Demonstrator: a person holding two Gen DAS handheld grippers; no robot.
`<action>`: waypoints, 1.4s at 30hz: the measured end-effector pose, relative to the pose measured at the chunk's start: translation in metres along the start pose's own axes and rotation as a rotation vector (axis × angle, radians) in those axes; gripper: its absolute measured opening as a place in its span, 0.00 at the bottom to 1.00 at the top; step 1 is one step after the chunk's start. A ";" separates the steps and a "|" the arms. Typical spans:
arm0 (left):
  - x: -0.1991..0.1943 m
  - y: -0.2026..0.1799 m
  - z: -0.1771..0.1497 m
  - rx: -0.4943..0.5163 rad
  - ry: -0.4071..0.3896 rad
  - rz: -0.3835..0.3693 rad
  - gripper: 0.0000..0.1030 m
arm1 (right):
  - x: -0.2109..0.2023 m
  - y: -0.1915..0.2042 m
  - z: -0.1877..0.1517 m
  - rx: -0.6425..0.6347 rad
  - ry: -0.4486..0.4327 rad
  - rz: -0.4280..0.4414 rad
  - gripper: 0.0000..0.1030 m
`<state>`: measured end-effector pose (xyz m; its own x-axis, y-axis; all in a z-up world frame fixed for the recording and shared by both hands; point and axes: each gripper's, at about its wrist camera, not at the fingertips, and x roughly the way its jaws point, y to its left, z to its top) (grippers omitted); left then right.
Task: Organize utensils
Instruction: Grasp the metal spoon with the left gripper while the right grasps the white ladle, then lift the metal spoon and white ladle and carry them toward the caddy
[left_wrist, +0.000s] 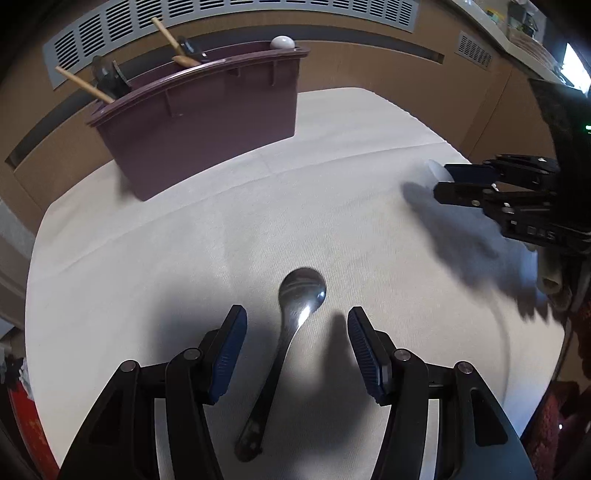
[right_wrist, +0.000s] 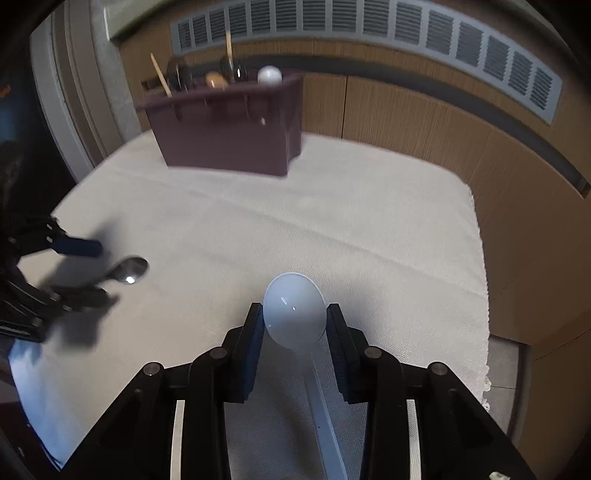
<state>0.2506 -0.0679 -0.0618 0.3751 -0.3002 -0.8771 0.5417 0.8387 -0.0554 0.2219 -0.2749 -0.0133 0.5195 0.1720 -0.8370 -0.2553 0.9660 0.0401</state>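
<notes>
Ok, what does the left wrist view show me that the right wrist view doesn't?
Left wrist only: the metal spoon's whole length, lying between the open left gripper's fingers, untouched.

Right wrist only: the right gripper closed around the white plastic spoon's bowl, handle running back beneath.

Both: the maroon utensil caddy with wooden handles and a white spoon end, on the cream cloth.
</notes>
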 end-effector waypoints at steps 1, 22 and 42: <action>0.003 -0.002 0.004 0.008 -0.001 0.001 0.56 | -0.006 0.000 -0.001 0.014 -0.017 0.012 0.31; 0.024 -0.011 0.022 0.076 0.097 0.019 0.31 | -0.024 -0.006 -0.014 0.097 -0.064 0.024 0.31; -0.096 0.018 -0.017 -0.344 -0.405 -0.079 0.28 | -0.052 0.009 0.001 0.151 -0.192 0.048 0.31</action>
<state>0.2115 -0.0163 0.0129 0.6401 -0.4629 -0.6131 0.3278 0.8863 -0.3270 0.1935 -0.2749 0.0312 0.6588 0.2380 -0.7137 -0.1660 0.9713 0.1707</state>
